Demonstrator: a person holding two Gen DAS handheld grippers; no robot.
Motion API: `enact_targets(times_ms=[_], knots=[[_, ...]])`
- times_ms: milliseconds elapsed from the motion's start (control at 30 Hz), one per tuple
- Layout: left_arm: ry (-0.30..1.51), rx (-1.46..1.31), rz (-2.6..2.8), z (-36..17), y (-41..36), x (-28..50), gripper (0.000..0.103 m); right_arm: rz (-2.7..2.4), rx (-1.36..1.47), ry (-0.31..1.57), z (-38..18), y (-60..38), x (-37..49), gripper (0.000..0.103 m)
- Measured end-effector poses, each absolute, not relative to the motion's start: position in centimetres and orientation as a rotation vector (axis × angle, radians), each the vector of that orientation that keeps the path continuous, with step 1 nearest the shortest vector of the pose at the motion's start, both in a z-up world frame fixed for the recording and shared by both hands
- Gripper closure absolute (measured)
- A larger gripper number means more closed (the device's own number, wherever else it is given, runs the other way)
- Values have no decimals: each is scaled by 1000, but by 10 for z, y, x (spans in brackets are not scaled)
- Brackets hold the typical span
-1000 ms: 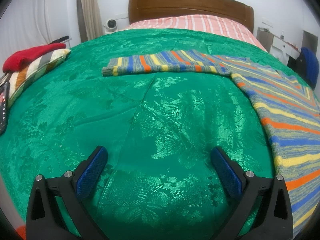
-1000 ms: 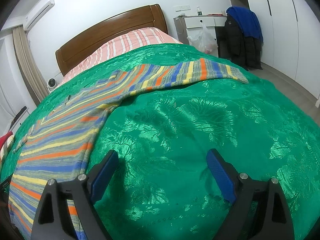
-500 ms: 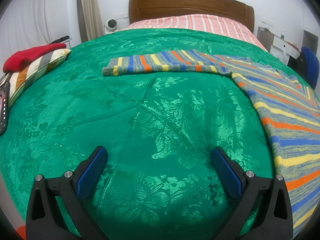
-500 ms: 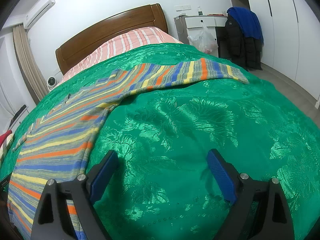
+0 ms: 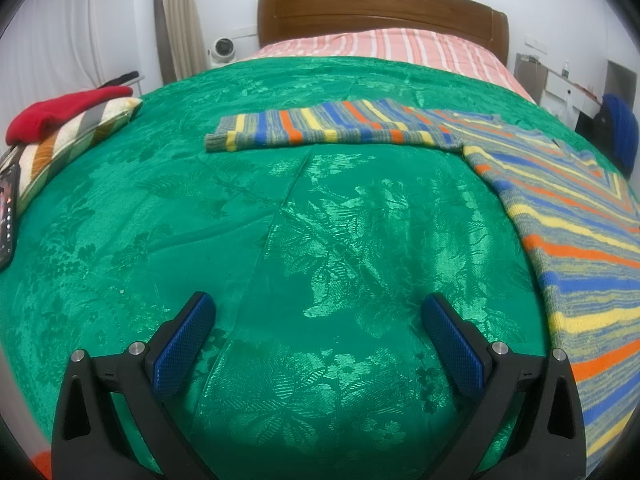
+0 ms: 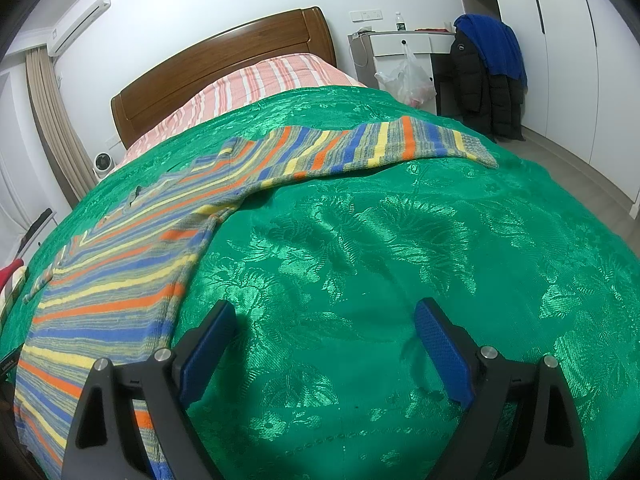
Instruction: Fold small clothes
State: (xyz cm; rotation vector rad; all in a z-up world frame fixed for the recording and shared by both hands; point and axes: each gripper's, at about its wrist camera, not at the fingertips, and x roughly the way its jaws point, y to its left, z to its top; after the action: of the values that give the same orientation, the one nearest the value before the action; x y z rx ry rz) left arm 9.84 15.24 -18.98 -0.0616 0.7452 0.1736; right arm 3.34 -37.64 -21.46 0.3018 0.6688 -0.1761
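A knitted sweater with orange, blue, yellow and grey stripes [image 5: 576, 216] lies flat on the green bedspread [image 5: 304, 216], both sleeves spread out. One sleeve [image 5: 328, 128] stretches left in the left wrist view; the other sleeve [image 6: 404, 144] reaches right in the right wrist view. My left gripper [image 5: 318, 334] hovers open over bare bedspread, left of the sweater's body. Over bare bedspread too, my right gripper [image 6: 324, 338] stands open, with the sweater's body [image 6: 108, 292] just beyond its left finger. Neither gripper holds anything.
A striped pillow [image 5: 68, 136] with a red garment [image 5: 60, 110] on it lies at the bed's left edge, beside a phone [image 5: 6, 216]. The wooden headboard [image 5: 380, 12] is at the far end. A desk, plastic bag [image 6: 406, 80] and hanging jackets [image 6: 488, 76] stand right of the bed.
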Motion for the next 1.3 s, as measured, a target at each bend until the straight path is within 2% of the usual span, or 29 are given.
enact_targets(times_ms=[600, 733, 800, 1000, 1067, 1100, 1167, 1300], knots=[[767, -71, 172, -188, 154, 99, 0, -178, 297, 671, -215, -376, 34, 12], [770, -64, 162, -188, 153, 95, 0, -164, 277, 753, -207, -376, 41, 12], [763, -63, 163, -188, 153, 94, 0, -77, 384, 762, -193, -394, 42, 13], [750, -47, 172, -190, 149, 93, 0, -123, 752, 606, -146, -516, 53, 12], [747, -46, 172, -189, 149, 93, 0, -189, 831, 644, -153, -558, 69, 14], [746, -46, 173, -189, 148, 93, 0, -214, 883, 677, -164, -578, 78, 20], [743, -47, 174, -189, 148, 93, 0, -222, 997, 710, -185, -604, 88, 27], [739, -43, 178, -190, 147, 92, 0, -223, 1096, 730, -217, -624, 104, 30]])
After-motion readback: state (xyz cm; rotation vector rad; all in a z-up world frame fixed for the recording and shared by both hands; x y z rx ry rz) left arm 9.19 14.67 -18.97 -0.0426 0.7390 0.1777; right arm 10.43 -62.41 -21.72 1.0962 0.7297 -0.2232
